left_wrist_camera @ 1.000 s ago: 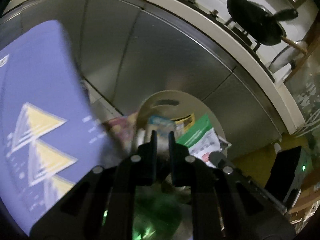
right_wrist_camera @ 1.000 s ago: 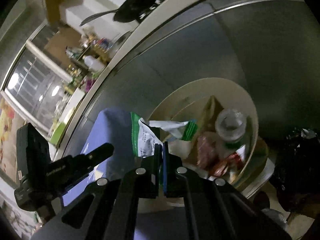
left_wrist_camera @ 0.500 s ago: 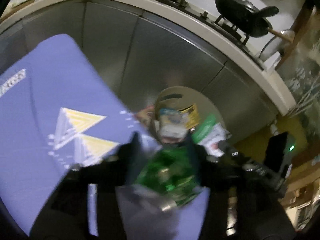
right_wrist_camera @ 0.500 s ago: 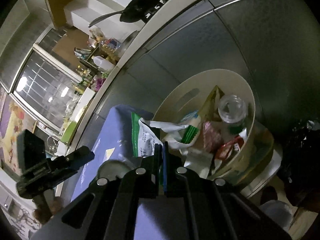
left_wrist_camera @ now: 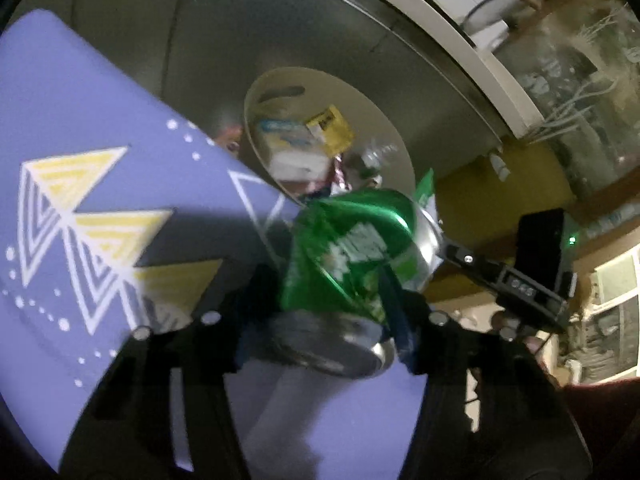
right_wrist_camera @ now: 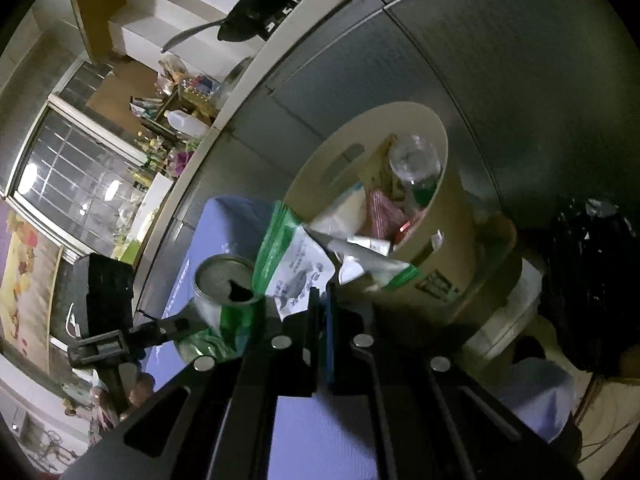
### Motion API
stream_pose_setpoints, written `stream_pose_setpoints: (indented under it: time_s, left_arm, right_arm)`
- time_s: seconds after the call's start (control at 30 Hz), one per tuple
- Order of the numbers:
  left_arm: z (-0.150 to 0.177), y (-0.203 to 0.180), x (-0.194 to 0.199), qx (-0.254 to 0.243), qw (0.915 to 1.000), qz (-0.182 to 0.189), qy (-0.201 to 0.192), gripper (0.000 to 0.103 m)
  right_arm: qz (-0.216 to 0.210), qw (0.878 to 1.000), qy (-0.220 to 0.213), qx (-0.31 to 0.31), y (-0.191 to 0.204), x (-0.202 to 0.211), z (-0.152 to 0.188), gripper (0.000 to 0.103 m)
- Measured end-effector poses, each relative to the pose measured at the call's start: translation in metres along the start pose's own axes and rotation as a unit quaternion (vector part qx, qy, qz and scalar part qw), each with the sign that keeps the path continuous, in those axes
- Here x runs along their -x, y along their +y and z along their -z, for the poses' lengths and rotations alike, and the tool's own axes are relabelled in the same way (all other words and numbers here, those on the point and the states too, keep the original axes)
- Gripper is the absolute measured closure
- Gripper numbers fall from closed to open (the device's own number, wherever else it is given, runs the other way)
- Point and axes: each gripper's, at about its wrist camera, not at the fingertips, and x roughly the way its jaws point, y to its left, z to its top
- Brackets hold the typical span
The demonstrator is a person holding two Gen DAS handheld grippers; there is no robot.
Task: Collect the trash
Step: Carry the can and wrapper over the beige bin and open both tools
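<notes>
A crushed green drink can (left_wrist_camera: 348, 248) lies on the purple tablecloth (left_wrist_camera: 100, 120) between the fingers of my left gripper (left_wrist_camera: 328, 296). The jaws are closing and the can fills the gap, its side against the blue pad. In the right wrist view the can (right_wrist_camera: 224, 280) shows its open top, with the left gripper (right_wrist_camera: 160, 328) at its side. My right gripper (right_wrist_camera: 320, 300) is shut on a green-and-white pouch (right_wrist_camera: 296, 272), held just short of the beige bin (right_wrist_camera: 444, 220). The bin holds a clear bottle (right_wrist_camera: 416, 160) and several wrappers.
The bin (left_wrist_camera: 384, 128) stands beyond the table's edge, against steel cabinet fronts (right_wrist_camera: 500, 60). A black rubbish bag (right_wrist_camera: 592, 280) sits to its right. A wok (right_wrist_camera: 256, 12) rests on the counter above. A person's hand (right_wrist_camera: 136, 392) shows at the lower left.
My left gripper went from shut and empty to spread around the green can, tipping downward. My right gripper slid nearer the bin with the pouch; the can came into its view.
</notes>
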Motion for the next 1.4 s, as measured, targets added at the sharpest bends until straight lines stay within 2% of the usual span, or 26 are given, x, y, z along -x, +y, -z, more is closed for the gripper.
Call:
stream_pose_setpoints:
  time_s: [0.03, 0.13, 0.4, 0.47, 0.57, 0.63, 0.7, 0.73, 0.77, 0.83, 0.9, 1.0, 1.07, 1.2, 1.4]
  left_arm:
    - [0.002, -0.001, 0.0, 0.001, 1.0, 0.003, -0.001, 0.064]
    - [0.011, -0.004, 0.003, 0.008, 0.9999, -0.001, -0.009, 0.103]
    - [0.023, 0.011, -0.002, 0.085, 0.9956, -0.002, -0.04, 0.103]
    - [0.026, 0.02, 0.004, 0.111, 0.9928, -0.003, -0.044, 0.103]
    - [0.037, 0.033, 0.03, 0.152, 0.9856, 0.002, -0.074, 0.103]
    - [0.054, 0.034, 0.054, 0.165, 0.9809, -0.008, -0.103, 0.1]
    - [0.077, 0.032, 0.069, 0.184, 0.9765, -0.022, -0.11, 0.083]
    - [0.091, 0.03, 0.074, 0.198, 0.9736, -0.023, -0.111, 0.066]
    - [0.106, 0.029, 0.077, 0.215, 0.9702, -0.023, -0.109, 0.056]
    - [0.128, 0.027, 0.078, 0.239, 0.9657, -0.016, -0.101, 0.053]
    - [0.152, 0.023, 0.077, 0.268, 0.9582, 0.008, -0.1, 0.052]
    - [0.175, 0.016, 0.065, 0.304, 0.9475, 0.034, -0.092, 0.044]
    - [0.177, 0.009, 0.051, 0.305, 0.9481, 0.044, -0.08, 0.044]
    - [0.164, -0.004, 0.04, 0.28, 0.9559, 0.038, -0.08, 0.042]
    - [0.147, 0.002, 0.032, 0.289, 0.9504, 0.056, -0.101, 0.043]
  right_arm:
    - [0.0, 1.0, 0.004, -0.001, 0.001, -0.002, 0.001, 0.103]
    - [-0.003, 1.0, 0.01, 0.005, 0.009, -0.008, 0.004, 0.103]
    - [-0.011, 1.0, 0.006, 0.012, 0.017, -0.014, -0.002, 0.103]
    - [-0.008, 1.0, 0.0, 0.024, 0.021, -0.01, -0.001, 0.103]
    - [-0.011, 0.999, -0.007, 0.031, 0.025, -0.006, -0.001, 0.103]
    - [-0.018, 0.999, -0.006, 0.029, 0.024, -0.006, -0.001, 0.103]
    - [-0.023, 0.999, -0.004, 0.028, 0.024, -0.005, -0.001, 0.103]
    - [-0.026, 0.999, -0.002, 0.028, 0.025, -0.004, 0.0, 0.103]
    - [-0.03, 0.999, -0.002, 0.029, 0.026, -0.003, 0.0, 0.103]
    - [-0.038, 0.999, -0.005, 0.036, 0.029, 0.003, 0.002, 0.103]
    - [-0.043, 0.998, -0.009, 0.047, 0.034, 0.009, 0.004, 0.103]
    - [-0.053, 0.997, -0.004, 0.051, 0.039, 0.01, 0.008, 0.103]
    - [-0.059, 0.997, 0.003, 0.053, 0.042, 0.008, 0.011, 0.103]
    - [-0.065, 0.996, 0.016, 0.06, 0.049, 0.002, 0.017, 0.103]
    - [-0.065, 0.995, 0.048, 0.053, 0.047, -0.013, 0.031, 0.103]
